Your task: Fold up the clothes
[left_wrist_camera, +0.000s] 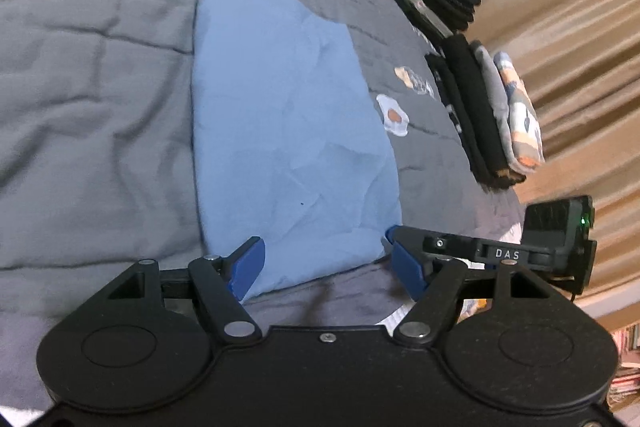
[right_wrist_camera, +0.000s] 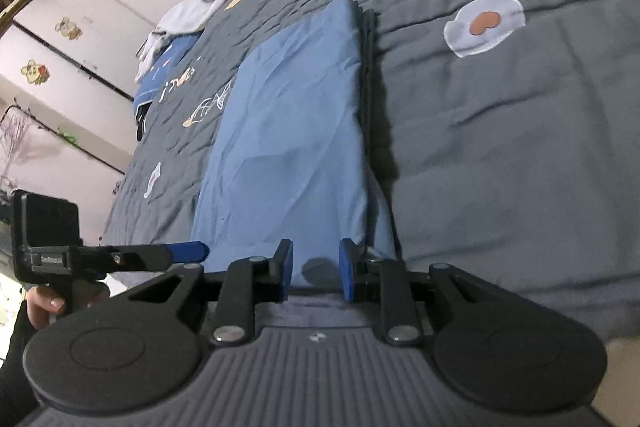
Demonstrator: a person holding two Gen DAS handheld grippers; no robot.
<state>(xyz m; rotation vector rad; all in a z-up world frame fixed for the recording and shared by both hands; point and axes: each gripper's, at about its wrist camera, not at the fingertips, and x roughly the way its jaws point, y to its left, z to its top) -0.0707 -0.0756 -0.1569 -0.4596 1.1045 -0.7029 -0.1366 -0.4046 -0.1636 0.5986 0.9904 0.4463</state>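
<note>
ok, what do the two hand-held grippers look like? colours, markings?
Left hand-held gripper: black linkage body, round discs, silver pivots, blue fingers. Right hand-held gripper: same build, ribbed grey centre plate, "DAS" label and a black camera block with a green light. Dark sleeve.

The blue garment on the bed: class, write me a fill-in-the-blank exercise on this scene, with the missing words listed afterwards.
1. The folded garment lying on the quilt is ____ in colour.
2. The quilt shows a printed fried ____ beside the garment.
3. Both grippers, left and right, have their jaws ____, holding nothing.
4. The stacks of folded clothes sit at the bed's ____.

Missing words: blue; egg; open; edge
</note>
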